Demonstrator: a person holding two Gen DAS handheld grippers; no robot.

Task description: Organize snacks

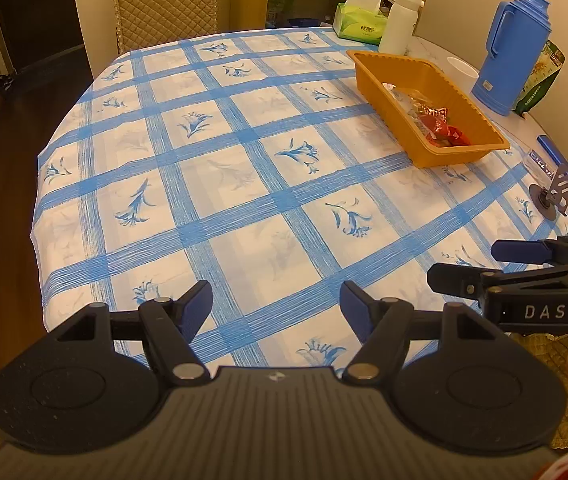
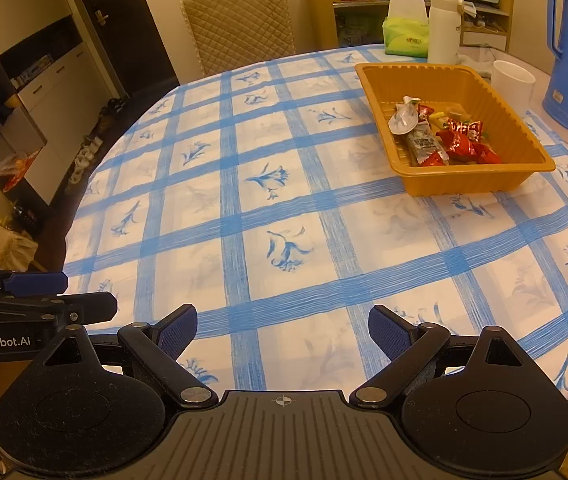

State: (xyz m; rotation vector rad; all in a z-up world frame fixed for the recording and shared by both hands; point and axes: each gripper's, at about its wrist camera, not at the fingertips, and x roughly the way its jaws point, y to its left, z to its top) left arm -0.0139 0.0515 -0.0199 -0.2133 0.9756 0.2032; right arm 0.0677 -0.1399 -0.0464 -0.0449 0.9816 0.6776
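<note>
Left wrist view: The left hand-held gripper hovers above the near edge of the tabletop, which is covered with a blue-and-white checked cloth bearing flower prints. Its jaws are spread wide, with nothing between them. The right hand-held gripper enters from the right edge, seen side-on, with both fingers extending to the left above the cloth; its jaws are likewise apart and empty. An orange tray sits on the far right part of the tabletop. The snacks, mostly in red wrappers with one clear wrapper, lie inside the tray toward its near end. Behind the tray stand a white bottle and a green tissue pack. A blue thermos jug stands to the right of the tray, with a white cup between the two.

Right wrist view: The right hand-held gripper hovers above the near part of the tabletop, jaws spread and empty. The left hand-held gripper appears at the left edge, side-on, above the table rim. The orange tray sits at upper right. The snacks are gathered in the near half of the tray: red packets, one dark packet, one yellow, one clear. No loose snack lies on the visible cloth. A quilted chair stands at the far side of the table.
</note>
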